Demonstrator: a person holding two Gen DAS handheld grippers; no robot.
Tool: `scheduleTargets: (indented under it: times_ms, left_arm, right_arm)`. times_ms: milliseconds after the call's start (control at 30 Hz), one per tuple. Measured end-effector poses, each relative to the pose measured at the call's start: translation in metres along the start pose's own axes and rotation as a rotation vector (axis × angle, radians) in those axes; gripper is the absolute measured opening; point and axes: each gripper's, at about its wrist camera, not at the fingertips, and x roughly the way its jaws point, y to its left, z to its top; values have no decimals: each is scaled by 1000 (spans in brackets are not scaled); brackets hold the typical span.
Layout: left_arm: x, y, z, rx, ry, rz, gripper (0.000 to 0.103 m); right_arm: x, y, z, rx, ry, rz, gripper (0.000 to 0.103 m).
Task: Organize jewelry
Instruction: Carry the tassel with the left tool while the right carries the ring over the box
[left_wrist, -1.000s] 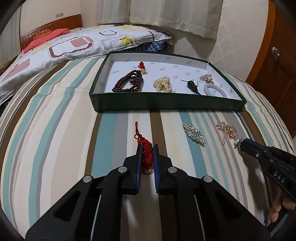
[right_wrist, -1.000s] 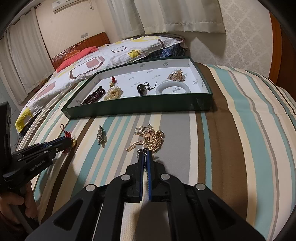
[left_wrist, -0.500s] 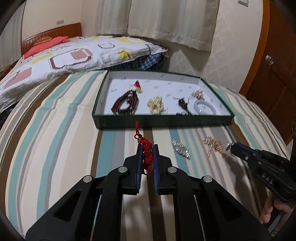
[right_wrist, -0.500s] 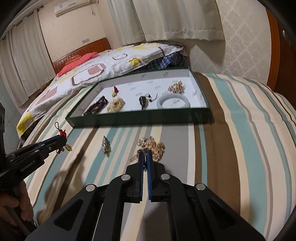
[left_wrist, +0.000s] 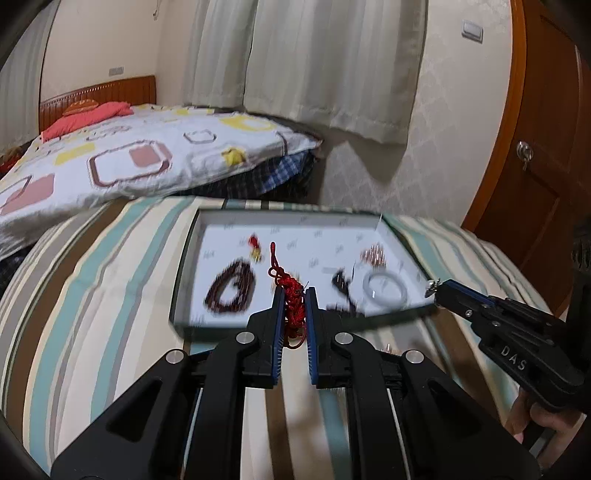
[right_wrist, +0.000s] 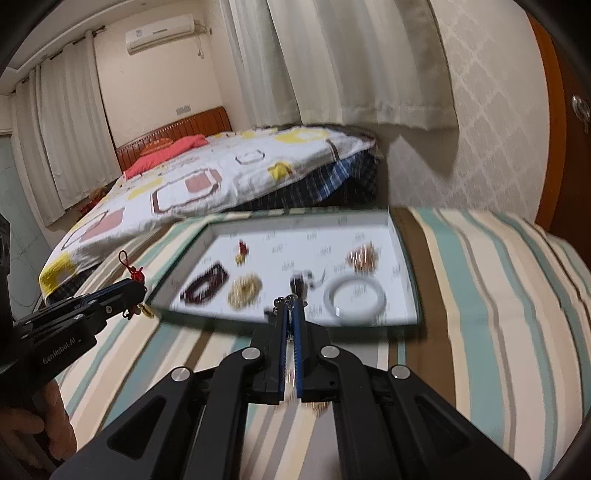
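Both grippers have lifted off the bed and tipped up. Left gripper (left_wrist: 294, 295) has carried the red cord (left_wrist: 290, 291) up; the cord now shows against the tray (left_wrist: 207, 321) interior instead of the striped bedspread. Right gripper (right_wrist: 291, 306) has raised the chain (right_wrist: 286, 300) from the bedspread to over the tray's near wall. Pictures now motion-blurred.

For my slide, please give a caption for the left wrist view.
Left gripper holds a red knotted cord before the jewelry tray.
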Motion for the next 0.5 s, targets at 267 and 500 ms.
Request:
scheduleTargets:
  times_ms: [267, 500]
  left_arm:
    - [34, -1, 40, 14, -62, 17, 11]
    - [81, 3, 61, 9, -59, 40, 11]
  right_arm:
    - [26, -7, 40, -20, -69, -5, 4]
    - [71, -18, 54, -20, -57, -13, 4]
